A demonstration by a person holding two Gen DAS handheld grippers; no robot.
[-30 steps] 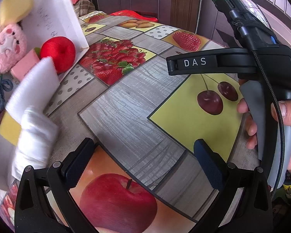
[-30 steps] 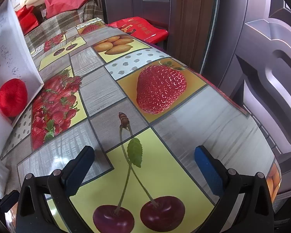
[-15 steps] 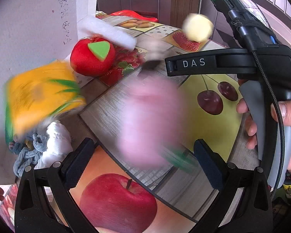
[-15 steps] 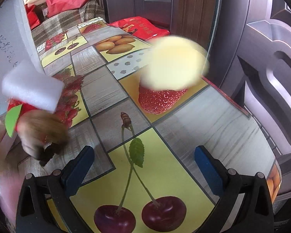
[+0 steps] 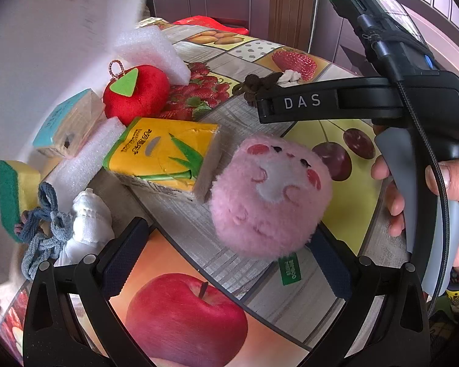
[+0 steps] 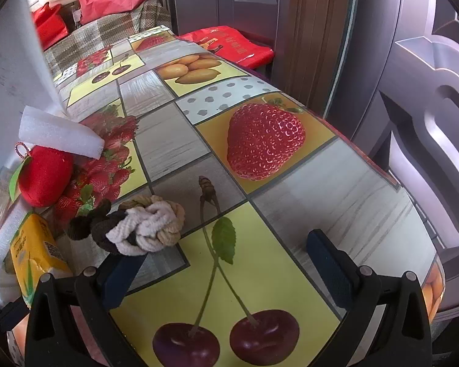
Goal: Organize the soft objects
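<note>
Both the left hand-held gripper (image 5: 226, 253) and right hand-held gripper (image 6: 226, 266) gape wide and empty over the desk (image 6: 336, 189), where a pink plush toy (image 5: 269, 198) lies near a yellow tissue pack (image 5: 165, 153), red plush apple (image 5: 137, 91) and knotted rope (image 6: 137, 226).

Fruit-print table (image 6: 336, 189) bears pink plush (image 5: 269, 198), tissue pack (image 5: 162, 153), knotted rope (image 6: 137, 229)

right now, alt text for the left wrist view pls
A pink plush toy lies on a fruit-print tablecloth just ahead of the open left gripper. Left of it: yellow tissue pack, red plush apple, white foam blocks.
</note>
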